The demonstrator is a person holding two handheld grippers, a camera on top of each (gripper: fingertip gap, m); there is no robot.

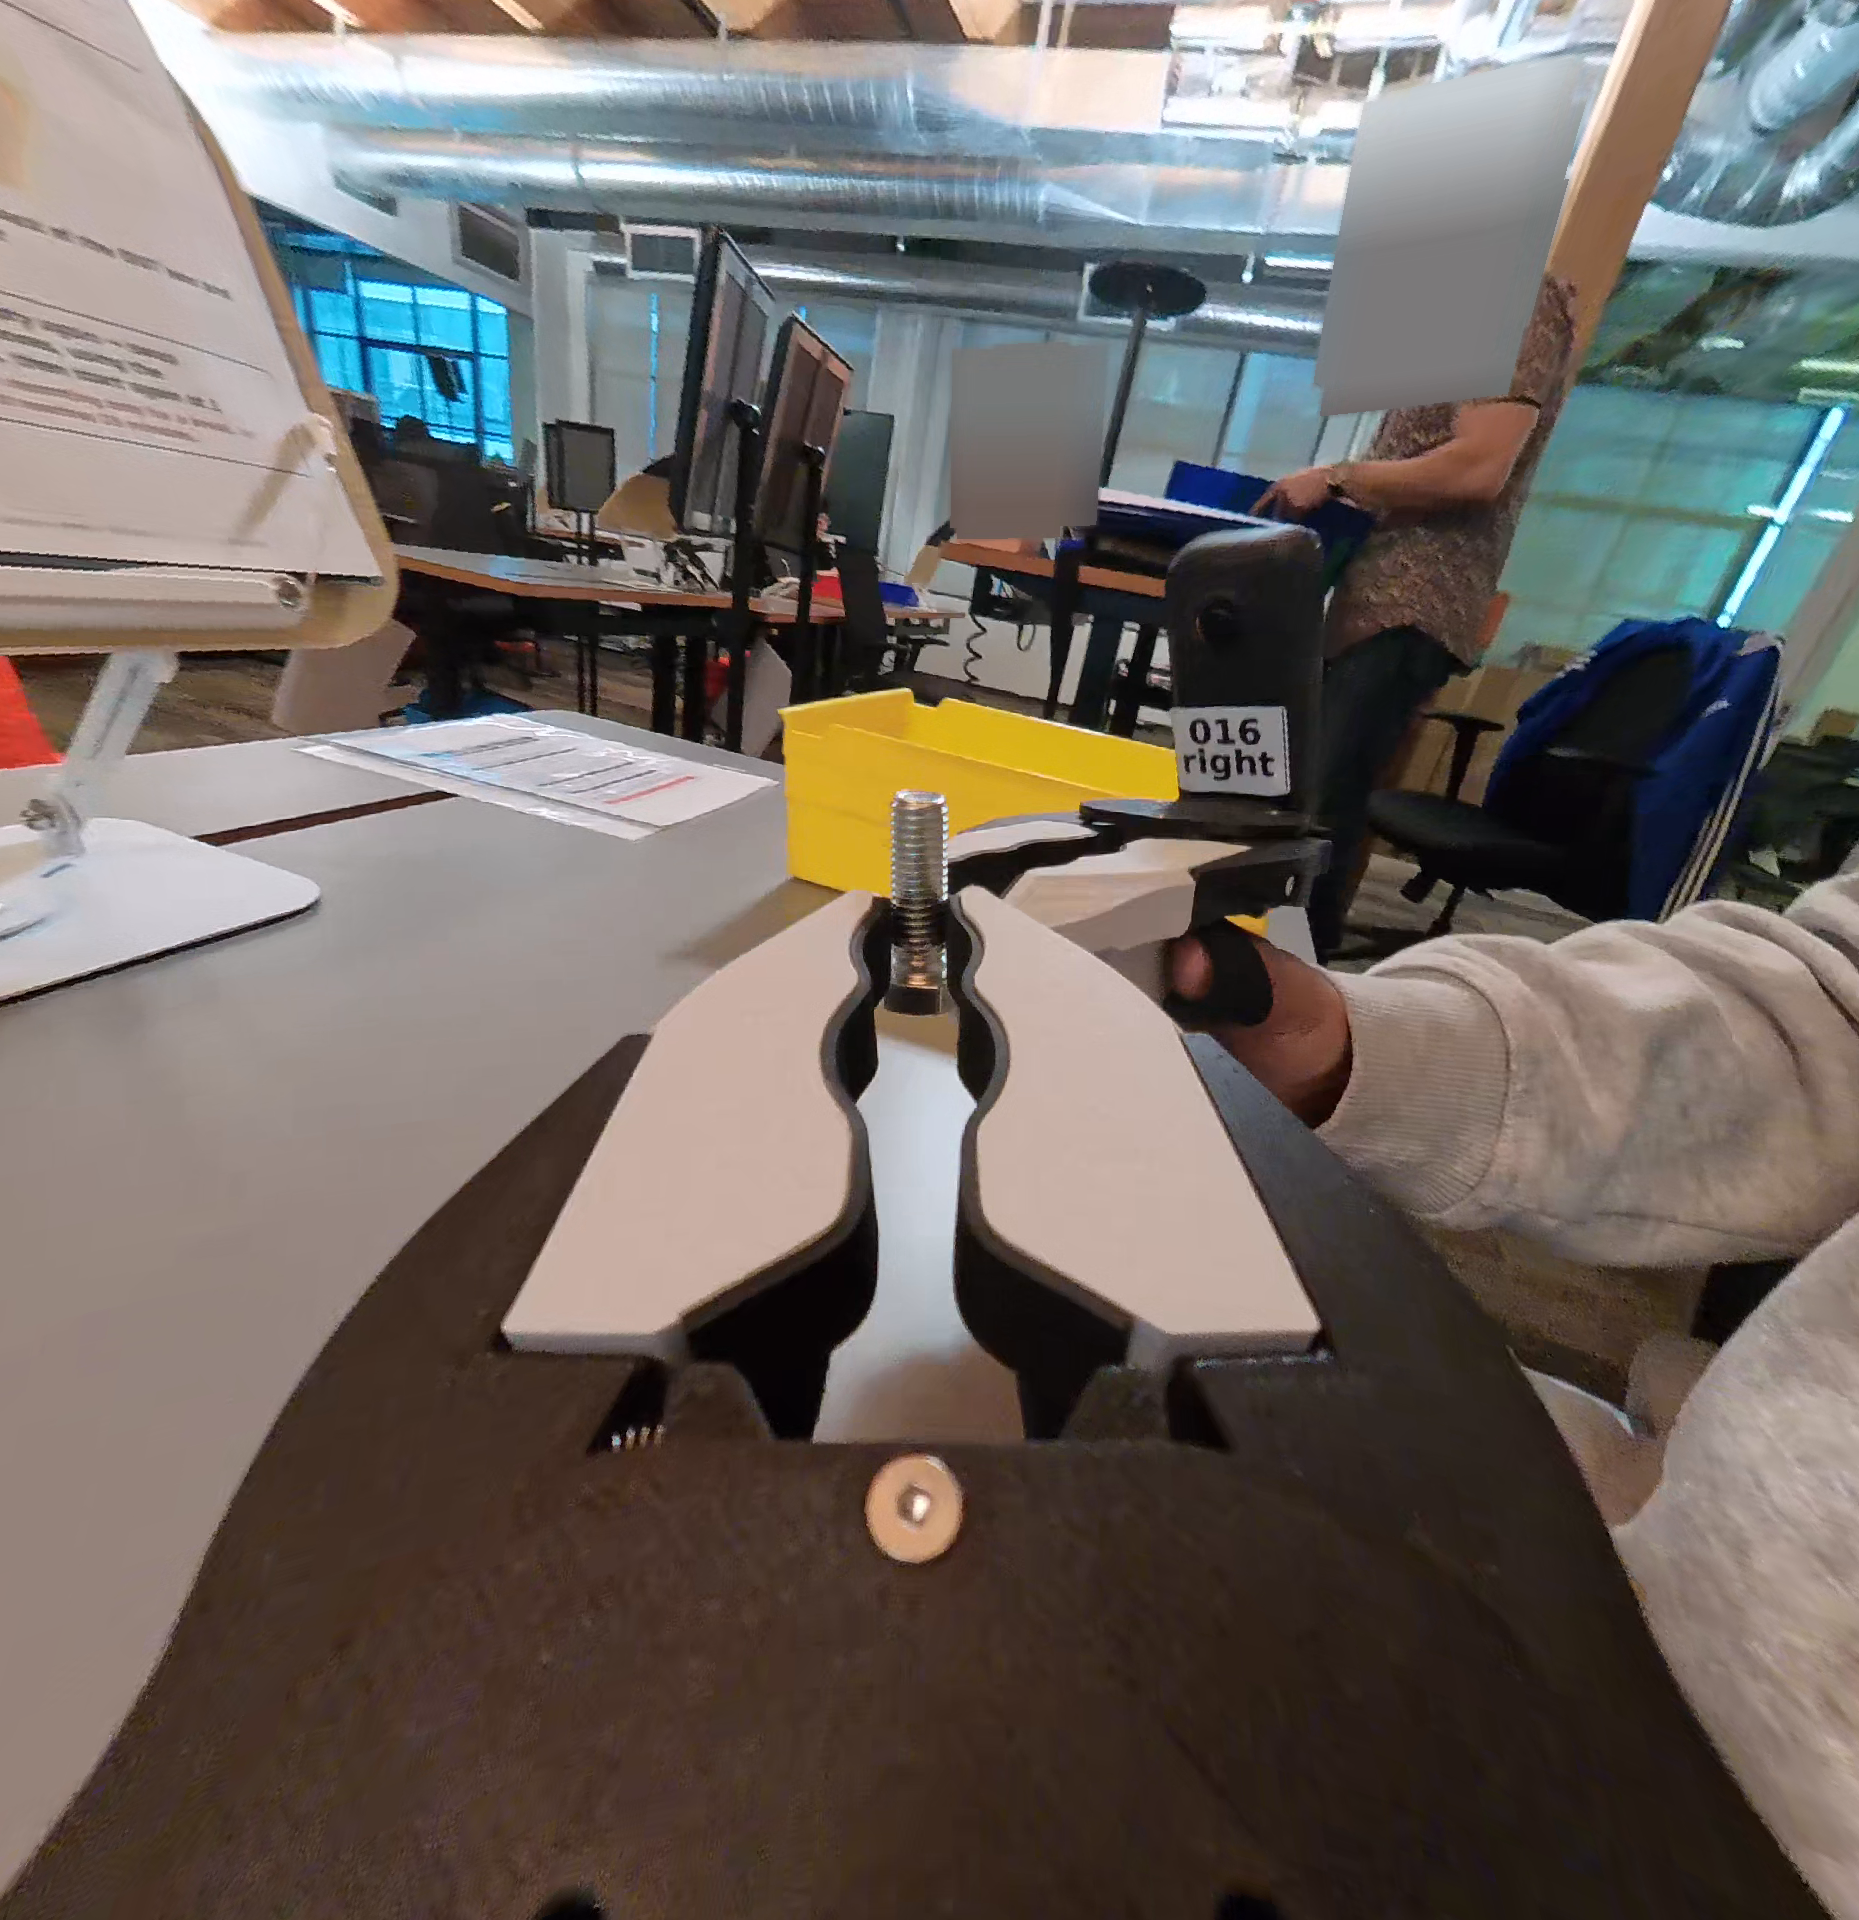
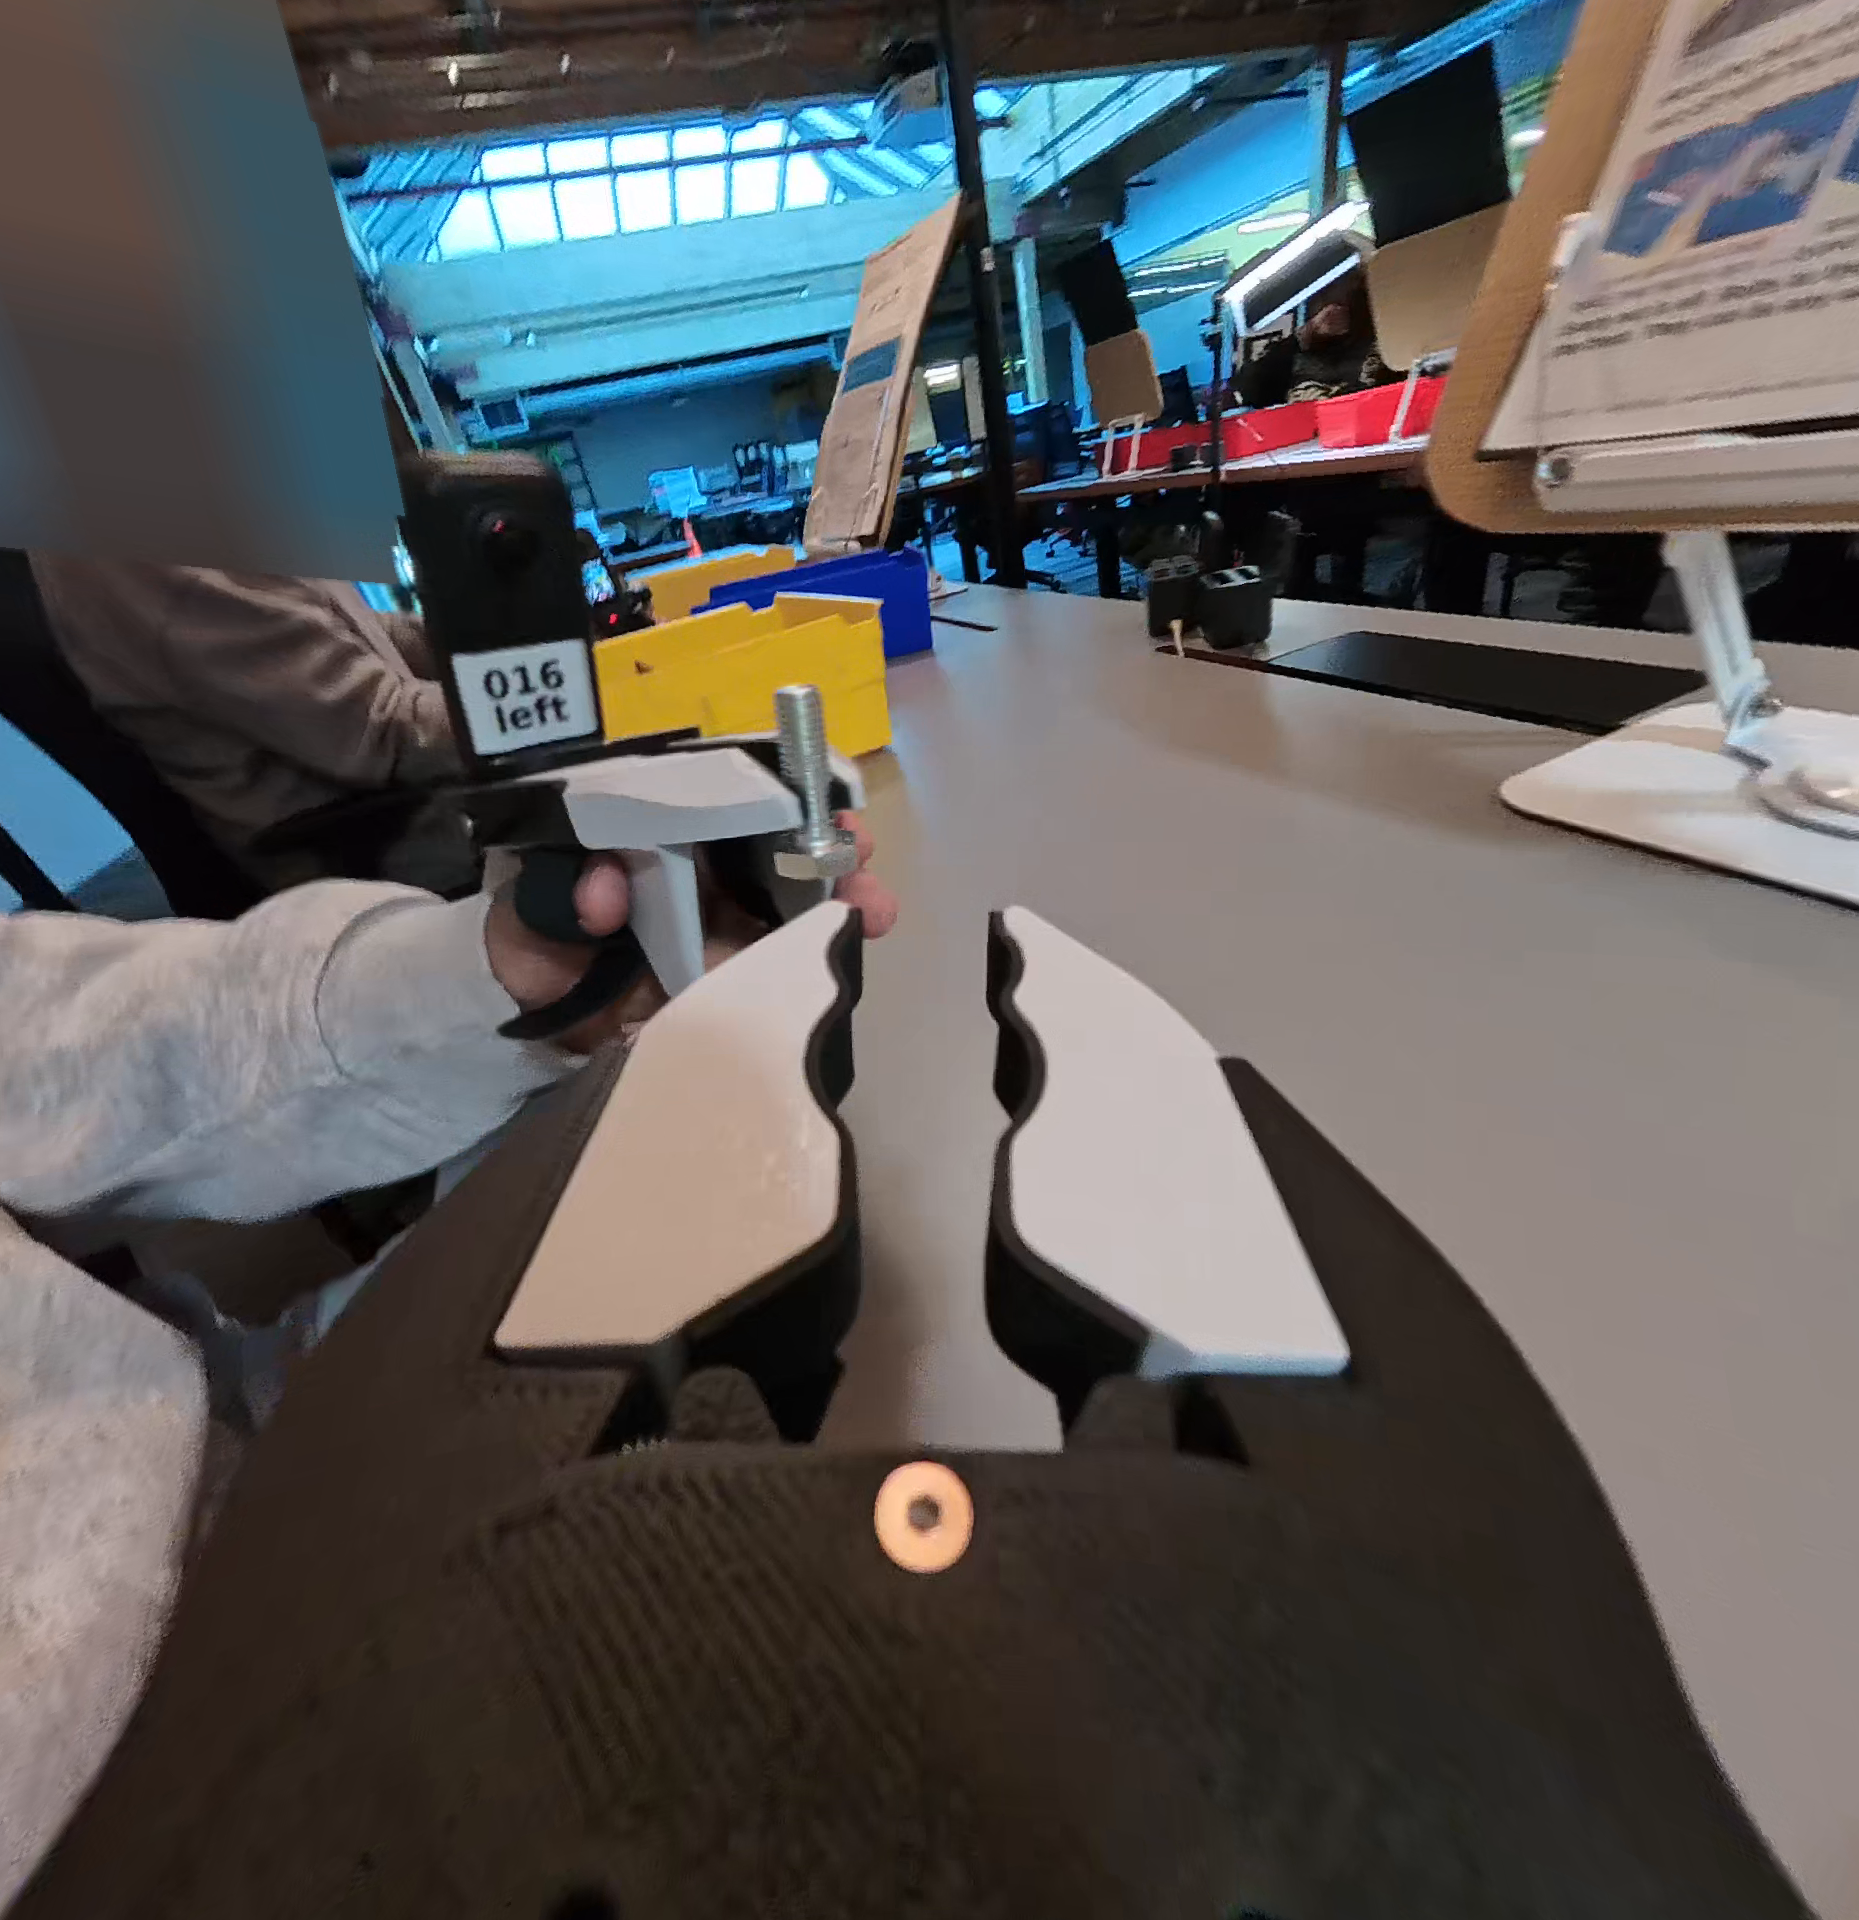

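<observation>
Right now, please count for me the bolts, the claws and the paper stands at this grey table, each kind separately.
bolt: 1, upright
claws: 2, the left claw shut on the bolt, the right claw open and empty
paper stand: 1
Total: 4

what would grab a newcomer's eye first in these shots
A silver bolt standing upright, head down, clamped between the left gripper fingertips above the grey table. Right behind it sits a bright yellow bin. The right gripper hangs open and empty over the table, close to the bolt.
</observation>
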